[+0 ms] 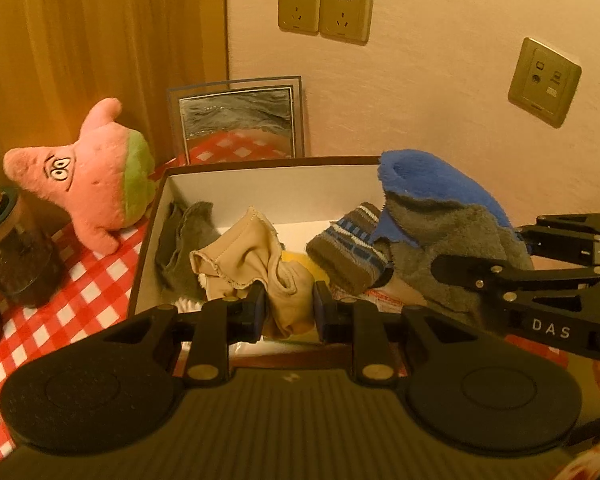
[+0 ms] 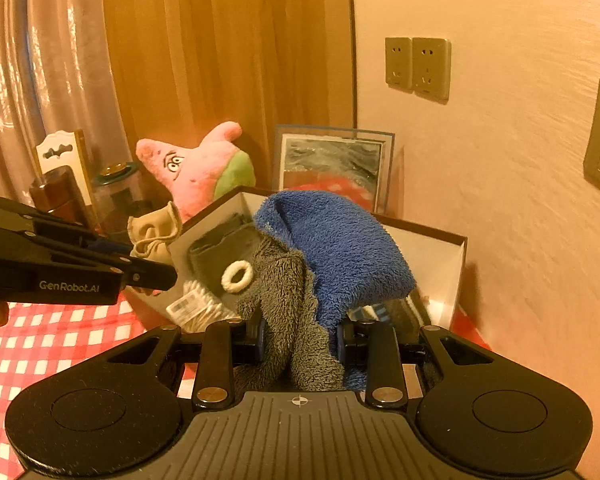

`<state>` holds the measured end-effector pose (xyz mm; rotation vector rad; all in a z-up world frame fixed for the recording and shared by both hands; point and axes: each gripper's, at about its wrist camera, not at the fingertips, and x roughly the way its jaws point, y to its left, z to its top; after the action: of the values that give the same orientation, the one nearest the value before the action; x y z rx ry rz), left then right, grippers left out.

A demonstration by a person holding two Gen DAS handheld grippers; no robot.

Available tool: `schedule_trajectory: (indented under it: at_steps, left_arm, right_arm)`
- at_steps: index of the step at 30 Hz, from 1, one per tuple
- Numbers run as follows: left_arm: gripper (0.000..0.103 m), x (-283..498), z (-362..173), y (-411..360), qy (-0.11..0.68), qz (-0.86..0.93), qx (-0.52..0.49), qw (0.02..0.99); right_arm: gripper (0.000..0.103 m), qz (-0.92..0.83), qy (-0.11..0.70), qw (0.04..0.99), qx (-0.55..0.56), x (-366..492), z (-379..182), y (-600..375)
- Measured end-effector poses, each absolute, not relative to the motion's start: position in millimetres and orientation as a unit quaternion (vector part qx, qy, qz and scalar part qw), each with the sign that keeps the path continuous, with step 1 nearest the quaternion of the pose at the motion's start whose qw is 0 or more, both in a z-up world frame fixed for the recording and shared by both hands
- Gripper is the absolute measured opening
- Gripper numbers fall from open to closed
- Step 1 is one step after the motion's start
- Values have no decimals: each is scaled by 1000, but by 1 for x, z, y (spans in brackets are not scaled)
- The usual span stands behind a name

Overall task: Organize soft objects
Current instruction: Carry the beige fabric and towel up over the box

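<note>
Beige crumpled fabric piece [image 1: 256, 256] pinched in left gripper [image 1: 289, 310], raised above white-lined cardboard box [image 1: 284, 184]. Blue-and-grey fleece sock [image 2: 332, 252] clamped in right gripper [image 2: 300, 340], draped lengthwise over box, directly ahead of claw. Pink starfish plush [image 1: 88, 184] outside box, nearer left gripper.

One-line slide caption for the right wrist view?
Right gripper clamps a blue-and-grey fuzzy sock over the open box.

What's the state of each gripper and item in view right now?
left gripper: shut on beige cloth, held over the box.
right gripper: shut on blue-grey fuzzy sock, held over the box.
box: open, no lid on, partly filled.
pink star plush: outside the box, on checkered tablecloth.
glass jar: lid on.
</note>
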<state>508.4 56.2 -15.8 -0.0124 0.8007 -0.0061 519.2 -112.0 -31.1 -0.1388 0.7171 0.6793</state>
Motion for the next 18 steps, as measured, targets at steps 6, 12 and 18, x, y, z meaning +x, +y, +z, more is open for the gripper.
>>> schedule_trajectory:
  at_steps: [6, 12, 18]
  left_arm:
    - [22, 537, -23, 57, 400, -7, 2, 917]
    - [22, 561, -30, 59, 405, -9, 4, 914]
    - [22, 580, -39, 59, 415, -9, 5, 910]
  right_arm:
    - [31, 330, 348, 874, -77, 543, -39, -108]
    - [31, 331, 349, 873, -84, 565, -46, -105]
    - [31, 333, 356, 868, -89, 584, -56, -102]
